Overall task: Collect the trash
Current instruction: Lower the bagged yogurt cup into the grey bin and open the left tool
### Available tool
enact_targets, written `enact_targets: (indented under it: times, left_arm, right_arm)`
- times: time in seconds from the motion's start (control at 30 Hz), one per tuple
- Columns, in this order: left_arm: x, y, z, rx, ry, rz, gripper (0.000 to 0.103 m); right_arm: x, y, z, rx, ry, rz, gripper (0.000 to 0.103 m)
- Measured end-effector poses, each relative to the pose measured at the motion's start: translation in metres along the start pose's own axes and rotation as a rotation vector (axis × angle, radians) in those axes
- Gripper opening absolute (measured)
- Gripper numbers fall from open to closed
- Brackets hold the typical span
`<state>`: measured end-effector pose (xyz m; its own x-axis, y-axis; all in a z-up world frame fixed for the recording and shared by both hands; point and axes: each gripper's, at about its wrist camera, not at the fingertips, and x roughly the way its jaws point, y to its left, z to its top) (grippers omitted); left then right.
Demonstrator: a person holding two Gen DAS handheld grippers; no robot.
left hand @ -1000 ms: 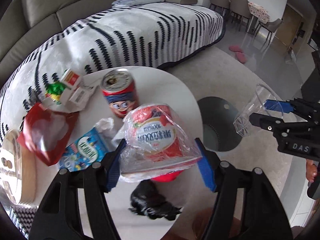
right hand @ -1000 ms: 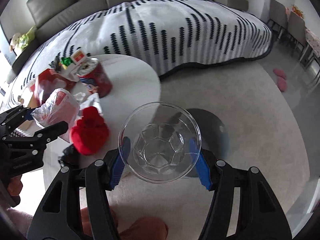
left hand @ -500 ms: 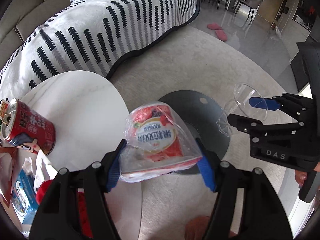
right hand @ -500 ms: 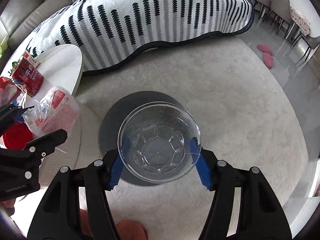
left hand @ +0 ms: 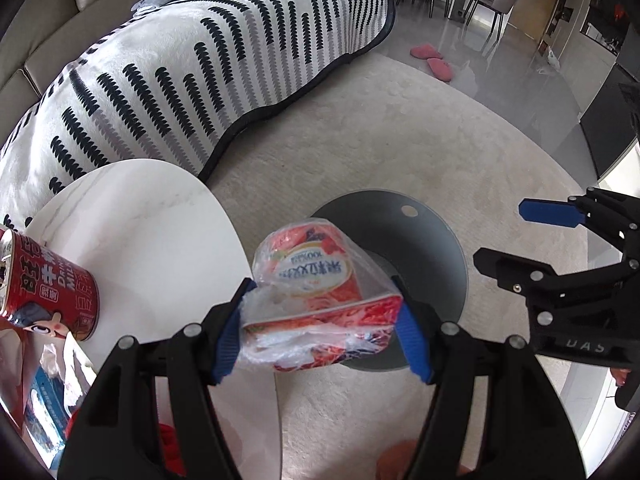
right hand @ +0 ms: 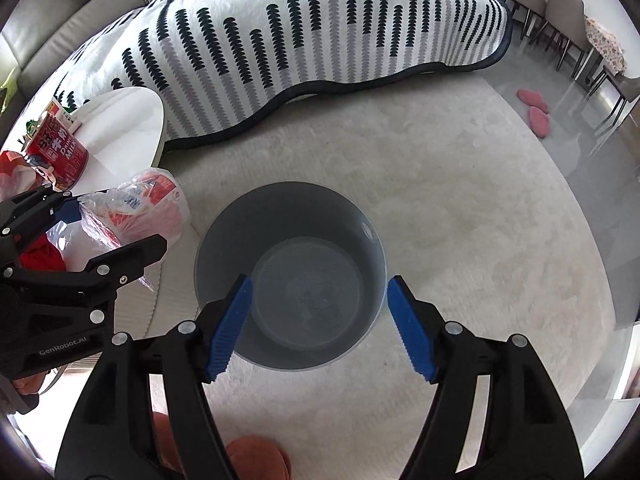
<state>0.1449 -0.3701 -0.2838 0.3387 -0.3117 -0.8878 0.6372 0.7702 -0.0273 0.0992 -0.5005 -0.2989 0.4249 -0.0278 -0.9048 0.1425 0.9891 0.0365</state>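
My left gripper (left hand: 320,320) is shut on a red-and-white snack cup (left hand: 316,276) wrapped in clear plastic, held just left of a grey trash bin (left hand: 420,232) on the rug. In the right wrist view the same cup (right hand: 140,204) and left gripper (right hand: 100,228) show beside the bin (right hand: 288,208). My right gripper (right hand: 316,320) hangs straight over the bin mouth, its jaws opening with nothing between them. A clear plastic cup (right hand: 316,300) lies faintly visible on the bin's floor. From the left wrist view the right gripper (left hand: 520,238) is empty.
A round white table (left hand: 140,216) stands left of the bin, with a red drink can (left hand: 52,292), a blue packet (left hand: 44,404) and other wrappers. A striped blanket (right hand: 280,40) covers the sofa behind. Pink slippers (right hand: 534,108) lie on the far floor.
Both hands came down from beside the table to the bin. The clear cup left my right gripper, whose jaws widened, and now lies in the bin. The left still holds its cup.
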Motion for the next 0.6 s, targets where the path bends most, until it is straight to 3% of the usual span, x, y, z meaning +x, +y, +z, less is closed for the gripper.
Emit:
enact_targets:
  times: [0.3,0.6]
  left_arm:
    - [-0.001,-0.012,0.008,0.025,-0.005,-0.021,0.066]
    - [0.026,-0.057,0.02,0.088,0.016,-0.057,0.066]
  right_arm:
    - [-0.02,-0.015,0.001,0.036,-0.032,-0.011,0.068]
    - [-0.039,-0.046,-0.018,0.107,-0.036,-0.063,0.068]
